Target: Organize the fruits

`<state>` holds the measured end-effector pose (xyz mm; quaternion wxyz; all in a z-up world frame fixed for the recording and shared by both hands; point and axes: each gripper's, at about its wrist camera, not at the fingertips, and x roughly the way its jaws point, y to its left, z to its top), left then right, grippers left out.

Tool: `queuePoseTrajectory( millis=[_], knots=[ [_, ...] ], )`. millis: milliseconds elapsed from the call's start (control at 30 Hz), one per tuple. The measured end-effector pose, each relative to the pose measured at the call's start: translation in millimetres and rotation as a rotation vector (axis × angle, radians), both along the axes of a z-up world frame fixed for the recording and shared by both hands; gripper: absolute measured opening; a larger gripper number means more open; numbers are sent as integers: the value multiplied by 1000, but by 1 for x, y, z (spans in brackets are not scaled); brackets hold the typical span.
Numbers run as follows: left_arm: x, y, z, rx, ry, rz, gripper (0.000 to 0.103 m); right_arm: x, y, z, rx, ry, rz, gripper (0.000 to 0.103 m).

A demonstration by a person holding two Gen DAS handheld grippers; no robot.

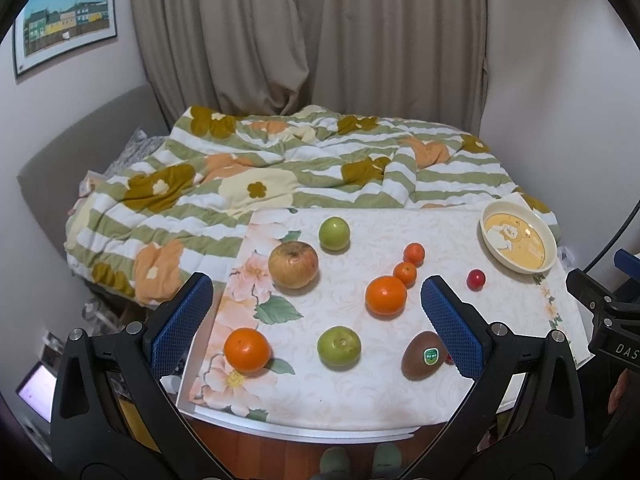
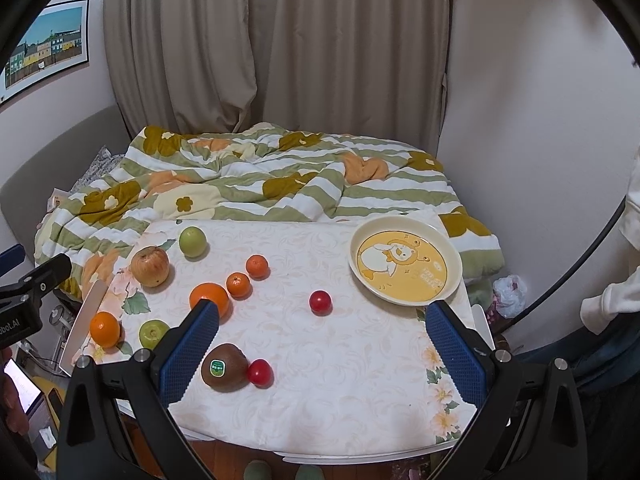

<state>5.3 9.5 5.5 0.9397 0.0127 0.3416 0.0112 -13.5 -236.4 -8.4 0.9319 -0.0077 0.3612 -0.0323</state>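
Both tools, left tool point(image 1: 316, 294) and right tool point(image 2: 322, 322), hover jaws apart and empty over the tabletop point(image 2: 340, 400), fruit scattered loose, kiwi point(image 2: 224, 367) nearest, plate point(image 2: 454, 258) bare at far right, likely the drop spot.

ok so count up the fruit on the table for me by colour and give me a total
Orange: 4
Green: 2
Red: 2
Brown kiwi: 1
Yellowish-red apple: 1
Total: 10, none on the plate

Glossy plate point(image 2: 454, 258), fuzzy matt kiwi point(image 2: 230, 362)
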Motion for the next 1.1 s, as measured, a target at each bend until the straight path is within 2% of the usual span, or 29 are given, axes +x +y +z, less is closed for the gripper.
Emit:
queuePoseTrajectory(
  millis=[1100],
  knots=[
    [-1, -2, -2, 5, 0, -2, 103, 1, 4, 2, 6, -5, 7, 103]
  ],
)
